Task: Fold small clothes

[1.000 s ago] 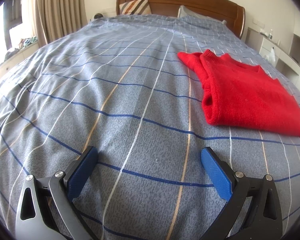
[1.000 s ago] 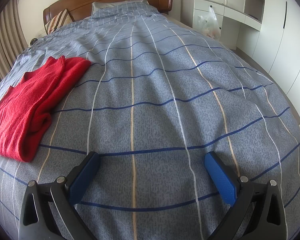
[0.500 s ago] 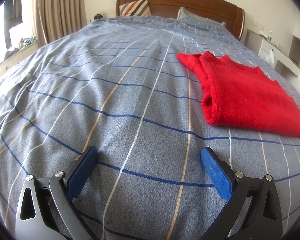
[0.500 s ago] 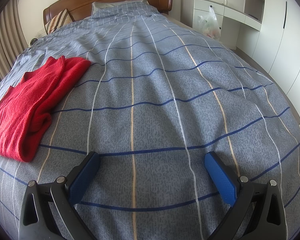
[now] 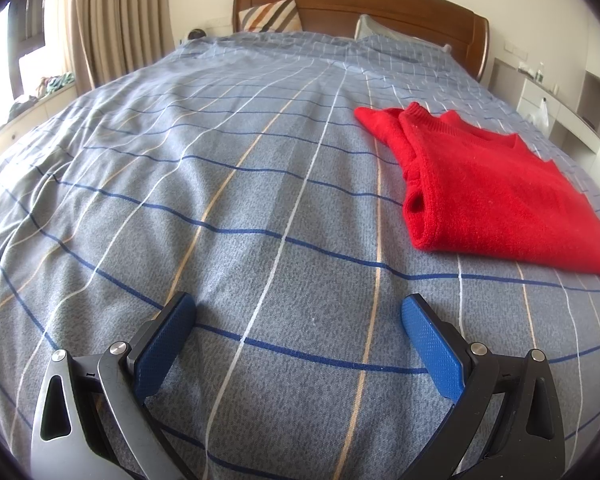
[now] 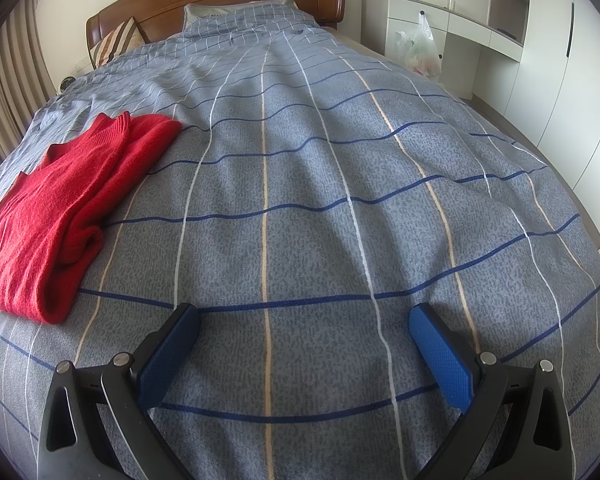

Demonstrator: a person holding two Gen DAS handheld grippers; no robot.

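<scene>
Bedspread; folded red sweater right edge cut off.

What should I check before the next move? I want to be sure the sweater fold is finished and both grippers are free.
1. Left gripper open and empty: ok.
2. Right gripper open and empty: ok.
3. Red sweater folded into a compact stack: ok, though one cuff pokes out at the far end.
4. Sweater resting flat on the bedspread, clear of both grippers: ok.
5. Another garment waiting to be folded: cannot tell, none shows in either view.
</scene>
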